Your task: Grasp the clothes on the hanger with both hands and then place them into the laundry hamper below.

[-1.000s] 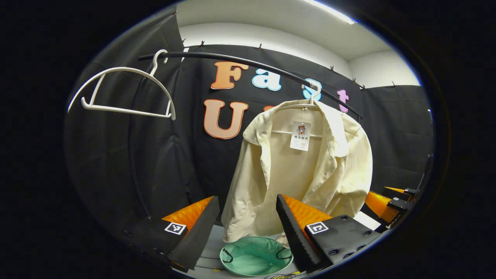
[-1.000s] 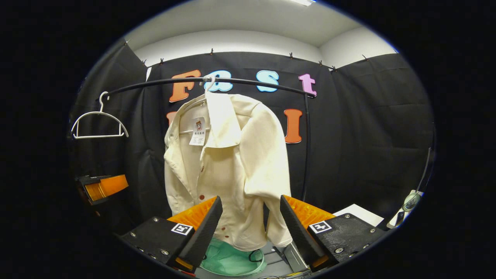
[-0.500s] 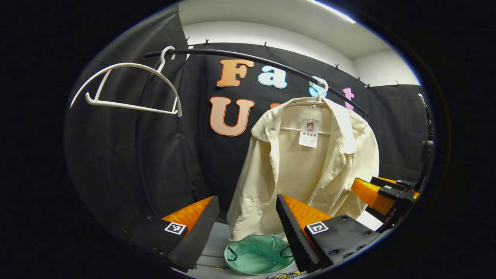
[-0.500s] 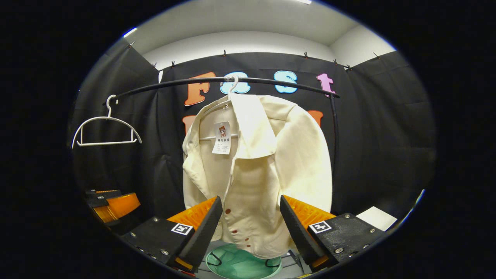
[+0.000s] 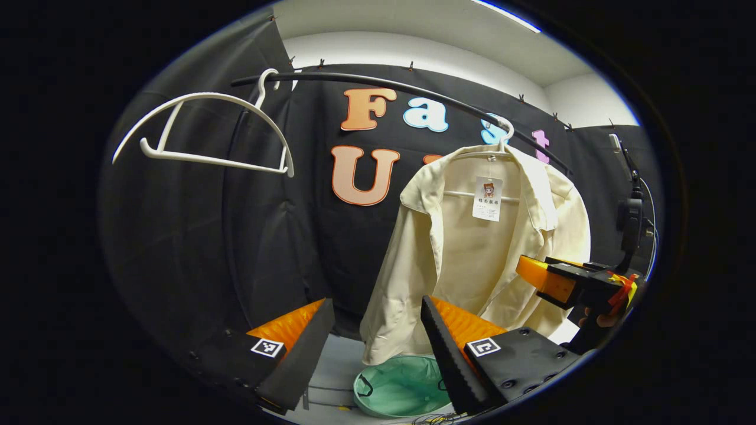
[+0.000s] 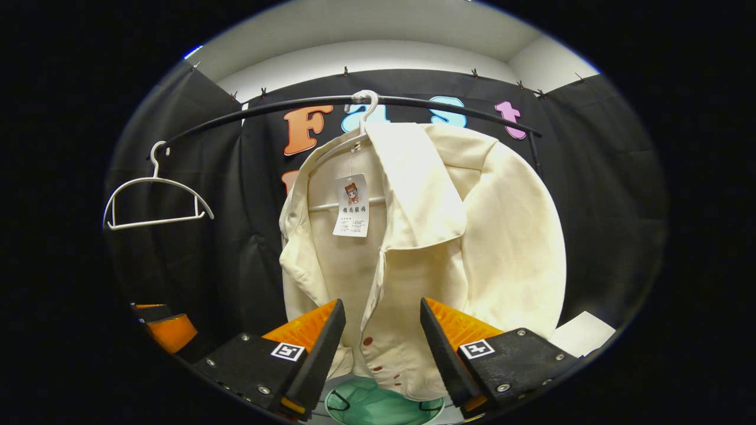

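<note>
A: Item one, the garment?

B: A cream shirt [image 6: 413, 236], collared, dark red buttons down the front, a paper tag [image 6: 351, 205] at the neck. It hangs on a white hanger [image 6: 363, 115] hooked over the black rail [image 6: 248, 112]. In the left gripper view the same shirt [image 5: 472, 254] hangs to the right of centre, front open.

A: Item two, the receptacle?

B: A pale green laundry hamper [image 5: 401, 392], standing directly below the shirt's hem on a light surface [image 5: 339, 366]. In the right gripper view its rim [image 6: 378, 407] shows between the fingers, under the shirt's lower edge.

A: Item three, the left hand-held gripper?

B: The left hand-held gripper [image 5: 378, 336] has its fingers spread wide with nothing between them. It sits short of the shirt; the hem hangs beyond the gap between its fingers.

A: Item four, the right hand-held gripper?

B: The right hand-held gripper [image 6: 383, 345] is likewise parted and holds nothing. The buttoned front of the shirt lies in line with its gap, but whether either finger touches the cloth cannot be told. In the left gripper view it appears at far right, in front of the shirt's side, with part of a hand [image 5: 596, 320] on its grip.

A: Sundries?

B: A second white hanger [image 5: 207, 133], bare, at the left end of the rail, well apart from the shirt.
</note>
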A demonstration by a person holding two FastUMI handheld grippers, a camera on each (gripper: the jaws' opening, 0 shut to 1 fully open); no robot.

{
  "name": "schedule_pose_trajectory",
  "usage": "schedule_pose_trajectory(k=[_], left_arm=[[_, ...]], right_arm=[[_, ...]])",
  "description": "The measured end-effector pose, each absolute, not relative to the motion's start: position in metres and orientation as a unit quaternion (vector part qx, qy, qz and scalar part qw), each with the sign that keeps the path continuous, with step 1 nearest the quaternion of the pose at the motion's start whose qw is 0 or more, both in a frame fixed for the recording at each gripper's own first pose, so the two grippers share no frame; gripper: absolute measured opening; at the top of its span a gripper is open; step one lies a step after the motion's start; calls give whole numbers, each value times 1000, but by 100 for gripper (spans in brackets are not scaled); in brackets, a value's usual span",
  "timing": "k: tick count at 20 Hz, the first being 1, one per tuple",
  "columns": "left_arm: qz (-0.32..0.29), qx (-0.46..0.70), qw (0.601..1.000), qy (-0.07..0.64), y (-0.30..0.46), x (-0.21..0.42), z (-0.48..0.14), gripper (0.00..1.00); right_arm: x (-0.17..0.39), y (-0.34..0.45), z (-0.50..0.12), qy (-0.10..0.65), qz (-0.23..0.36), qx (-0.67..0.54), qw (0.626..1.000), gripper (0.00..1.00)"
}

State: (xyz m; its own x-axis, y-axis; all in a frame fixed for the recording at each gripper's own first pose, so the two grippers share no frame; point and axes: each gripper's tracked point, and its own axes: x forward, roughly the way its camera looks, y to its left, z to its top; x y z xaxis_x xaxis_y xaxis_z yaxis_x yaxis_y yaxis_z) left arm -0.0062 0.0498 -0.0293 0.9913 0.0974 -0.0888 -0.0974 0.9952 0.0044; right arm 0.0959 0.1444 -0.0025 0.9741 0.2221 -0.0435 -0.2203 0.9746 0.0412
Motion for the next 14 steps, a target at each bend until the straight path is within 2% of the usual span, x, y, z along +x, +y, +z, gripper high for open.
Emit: schedule_pose_trajectory(k=[4,7,8,10,11,12,14], left_arm=[[62,-3,997,50,58,-6,-34,97],[69,-5,996,54,63,-5,-36,100],[71,-7,996,54,64,-5,-35,97],[75,-7,996,54,67,-6,-35,100],[77,-6,996,55,69,-6,-36,97],[77,-6,995,55,68,-6,-36,100],[72,-5,996,55,66,-3,-36,100]], right_arm=[[116,155,-3,30,126,27,991,63],[130,159,-8,41,128,26,991,45],[133,161,-13,49,130,25,990,41],[136,162,-21,70,135,29,988,30],[137,162,-25,79,135,34,987,17],[136,161,-25,81,135,38,987,16],[137,156,-26,80,130,36,988,9]])
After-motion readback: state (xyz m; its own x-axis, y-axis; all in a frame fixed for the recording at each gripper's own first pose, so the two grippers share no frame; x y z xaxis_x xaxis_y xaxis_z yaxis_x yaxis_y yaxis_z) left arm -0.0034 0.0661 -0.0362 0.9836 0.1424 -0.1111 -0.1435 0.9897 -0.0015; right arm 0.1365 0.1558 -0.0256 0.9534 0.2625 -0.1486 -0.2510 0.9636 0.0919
